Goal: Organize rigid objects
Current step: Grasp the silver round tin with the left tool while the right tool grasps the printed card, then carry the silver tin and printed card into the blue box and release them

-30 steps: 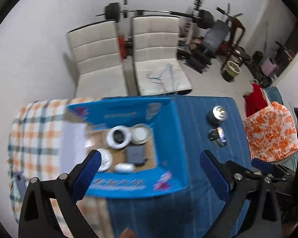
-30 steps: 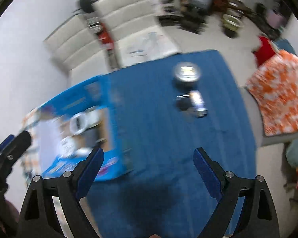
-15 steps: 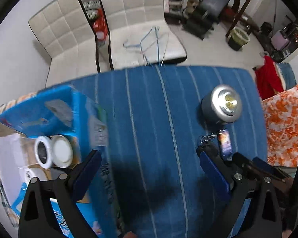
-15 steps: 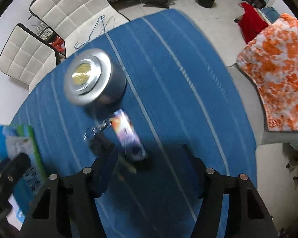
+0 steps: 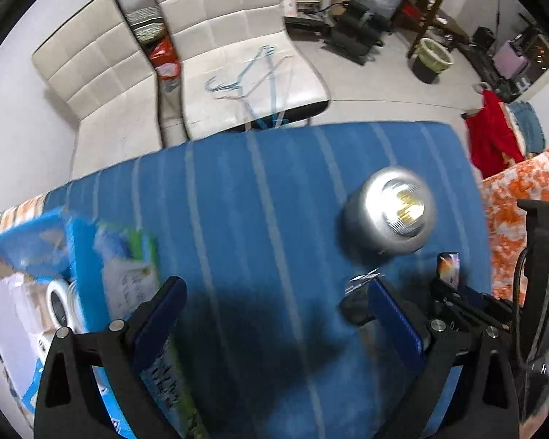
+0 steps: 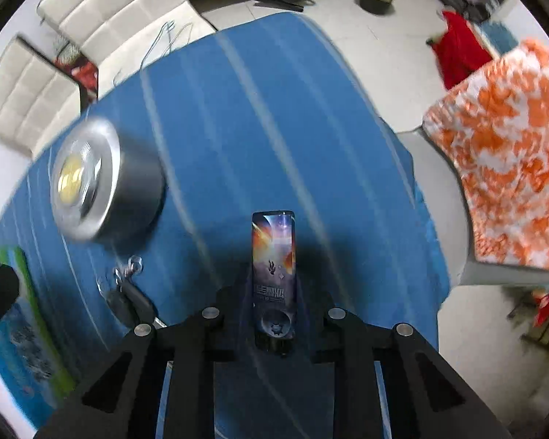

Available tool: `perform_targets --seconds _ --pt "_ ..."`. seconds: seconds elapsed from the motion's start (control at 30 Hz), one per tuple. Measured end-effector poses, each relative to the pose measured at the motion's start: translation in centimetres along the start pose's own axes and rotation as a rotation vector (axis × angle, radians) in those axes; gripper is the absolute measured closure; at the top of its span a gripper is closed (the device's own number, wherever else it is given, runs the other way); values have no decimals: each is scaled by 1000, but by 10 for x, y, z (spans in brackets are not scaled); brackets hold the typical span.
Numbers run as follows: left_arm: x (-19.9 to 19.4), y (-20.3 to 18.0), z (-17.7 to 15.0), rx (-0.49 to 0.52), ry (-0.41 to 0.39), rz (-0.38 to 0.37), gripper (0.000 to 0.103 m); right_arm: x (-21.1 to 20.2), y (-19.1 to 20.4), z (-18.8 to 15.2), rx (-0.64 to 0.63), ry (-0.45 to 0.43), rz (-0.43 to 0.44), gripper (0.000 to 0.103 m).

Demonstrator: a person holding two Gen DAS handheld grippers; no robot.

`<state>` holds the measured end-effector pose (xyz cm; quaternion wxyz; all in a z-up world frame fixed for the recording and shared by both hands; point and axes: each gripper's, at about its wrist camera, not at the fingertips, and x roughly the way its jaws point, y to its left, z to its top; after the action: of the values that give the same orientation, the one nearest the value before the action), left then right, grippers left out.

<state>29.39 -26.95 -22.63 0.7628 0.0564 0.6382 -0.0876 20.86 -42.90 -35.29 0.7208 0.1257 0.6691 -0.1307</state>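
Note:
My right gripper points down at the blue striped cloth and is shut on a slim lighter with a space print. The lighter also shows at the right in the left wrist view. A silver round lamp stands just left of it, with a black key fob on a ring in front. My left gripper hangs open over bare cloth, the lamp beyond its right finger and the fob touching or just behind that finger.
A blue cardboard box stands at the cloth's left end with white round items inside. White chairs stand beyond the table's far edge. An orange-and-white fabric lies to the right, and gym gear and a bin sit on the floor.
Both grippers have come down and moved right from over the box to the lamp's area. The right gripper's jaws have closed on the lighter. The left gripper stayed open.

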Motion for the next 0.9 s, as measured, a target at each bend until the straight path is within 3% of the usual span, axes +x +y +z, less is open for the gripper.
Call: perform_targets --seconds 0.1,0.23,0.37,0.47,0.53,0.57,0.77,0.9 --pt "5 -16 16 21 -4 -41 2 0 -15 13 26 -13 12 79" --pt "27 -42 35 71 52 -98 2 -3 -30 26 50 -10 55 79" --pt "55 -68 49 133 121 -107 2 0 -43 37 57 10 64 79" --pt "74 -79 53 163 161 -88 2 -2 -31 33 52 24 53 79" --pt "86 -82 53 172 177 -69 19 -4 -26 33 38 26 37 78" --pt "91 -81 53 173 191 -76 34 -4 -23 34 34 30 29 78" --pt "86 -83 46 165 129 -48 34 -1 -1 41 -37 76 -104 78" --pt "86 -78 45 143 149 -49 34 -4 -1 39 -31 58 -108 79"
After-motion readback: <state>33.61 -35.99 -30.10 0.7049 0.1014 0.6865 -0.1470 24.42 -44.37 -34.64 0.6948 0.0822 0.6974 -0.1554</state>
